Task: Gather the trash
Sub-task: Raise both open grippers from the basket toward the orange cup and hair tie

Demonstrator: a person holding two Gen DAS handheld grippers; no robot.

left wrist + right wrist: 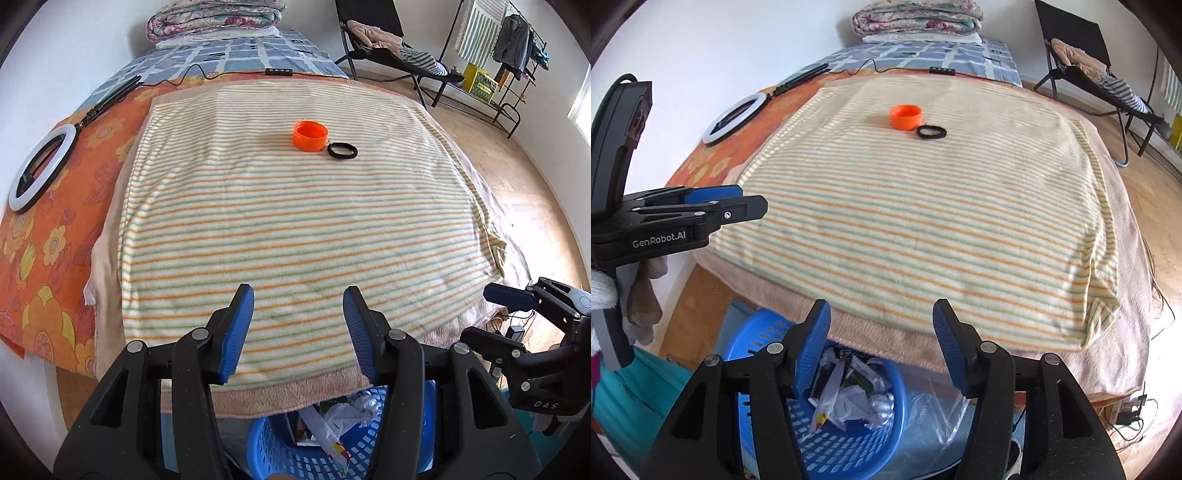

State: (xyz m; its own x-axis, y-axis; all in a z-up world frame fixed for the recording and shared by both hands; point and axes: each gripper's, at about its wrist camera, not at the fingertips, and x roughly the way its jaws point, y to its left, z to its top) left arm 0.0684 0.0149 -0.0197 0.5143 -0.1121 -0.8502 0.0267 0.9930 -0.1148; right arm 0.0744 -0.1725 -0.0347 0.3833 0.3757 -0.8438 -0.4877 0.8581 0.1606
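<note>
An orange plastic lid (311, 135) (905, 117) lies open side up on the striped towel (295, 229) (923, 221), far from both grippers. A black ring (342, 151) (931, 132) lies just right of it. Below the bed's near edge stands a blue perforated basket (280, 454) (846, 439) holding crumpled paper and wrappers (343, 413) (849, 395). My left gripper (298, 332) hangs open and empty over the towel's near edge. My right gripper (881, 345) is open and empty above the basket. Each gripper shows at the side of the other's view.
A ring light (40, 166) (735, 117) with its stand lies on the orange floral sheet at the left. A cable and remote (279, 71) cross the bed behind the towel. Folded blankets (916, 16) sit at the head. A folding chair (391, 48) and clothes rack (509, 55) stand on the wooden floor at right.
</note>
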